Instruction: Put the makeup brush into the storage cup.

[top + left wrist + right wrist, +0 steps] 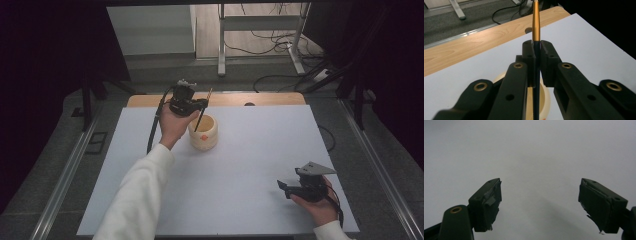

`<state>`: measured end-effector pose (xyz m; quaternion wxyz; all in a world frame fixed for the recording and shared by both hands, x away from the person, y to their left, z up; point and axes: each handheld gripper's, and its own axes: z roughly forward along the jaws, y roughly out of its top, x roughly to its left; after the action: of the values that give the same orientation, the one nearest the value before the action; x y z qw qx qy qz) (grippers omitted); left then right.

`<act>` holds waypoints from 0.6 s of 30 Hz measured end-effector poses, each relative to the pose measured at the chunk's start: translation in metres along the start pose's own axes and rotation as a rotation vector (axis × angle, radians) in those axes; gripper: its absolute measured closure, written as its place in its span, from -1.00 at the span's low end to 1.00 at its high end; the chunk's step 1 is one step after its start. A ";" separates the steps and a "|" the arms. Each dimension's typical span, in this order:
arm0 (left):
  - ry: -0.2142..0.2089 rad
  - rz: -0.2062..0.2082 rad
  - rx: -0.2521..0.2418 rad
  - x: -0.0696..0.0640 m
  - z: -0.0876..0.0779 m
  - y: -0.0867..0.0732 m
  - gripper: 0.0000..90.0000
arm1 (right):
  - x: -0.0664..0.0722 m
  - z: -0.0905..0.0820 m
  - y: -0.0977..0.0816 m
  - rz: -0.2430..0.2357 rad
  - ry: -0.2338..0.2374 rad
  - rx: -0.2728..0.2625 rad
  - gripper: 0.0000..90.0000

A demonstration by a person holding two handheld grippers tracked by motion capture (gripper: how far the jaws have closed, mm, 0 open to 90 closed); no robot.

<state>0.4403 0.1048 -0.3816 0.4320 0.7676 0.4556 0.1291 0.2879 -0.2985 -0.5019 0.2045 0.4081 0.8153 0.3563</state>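
Left tongs [202, 106]: clamped on a thin stick, far left of the sheet, above the cup; seen in the left gripper view [536, 53] with jaws pressed together on the stick.
Right tongs [284, 187]: apart, nothing between, hovering near the right near corner of the sheet; wide gap in the right gripper view [540, 205] with only plain white surface beyond.
Stick [535, 22]: gold upper part rising past the jaws, dark lower part running down between them; tilted in the high view [202, 116], lower end down inside the cup, though whether touching the bottom cannot be told.
Cup [204, 134]: cream, round, open-topped, with a small orange mark on its side; standing on the sheet just right of the left hand [172, 125].
Sheet [240, 165]: white, covering most of the table.
Table [270, 99]: pale wood strip showing along the far edge.
Right hand [320, 207]: near right, low over the sheet, well apart from the cup.
Sleeve [137, 195]: white, reaching in from the near left.
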 end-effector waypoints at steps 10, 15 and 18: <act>0.009 -0.008 -0.019 0.004 0.004 0.001 0.86 | 0.000 0.000 0.000 -0.001 0.000 0.001 -0.57; 0.017 -0.020 -0.026 0.009 0.007 0.001 0.86 | 0.000 0.000 0.000 0.000 -0.002 -0.003 -0.57; 0.017 -0.033 -0.033 0.013 0.009 0.001 0.86 | 0.000 0.000 0.000 -0.001 -0.003 -0.003 -0.57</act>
<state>0.4535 0.1102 -0.3886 0.4427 0.7516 0.4697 0.1359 0.2882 -0.2988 -0.5015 0.2064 0.4082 0.8146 0.3566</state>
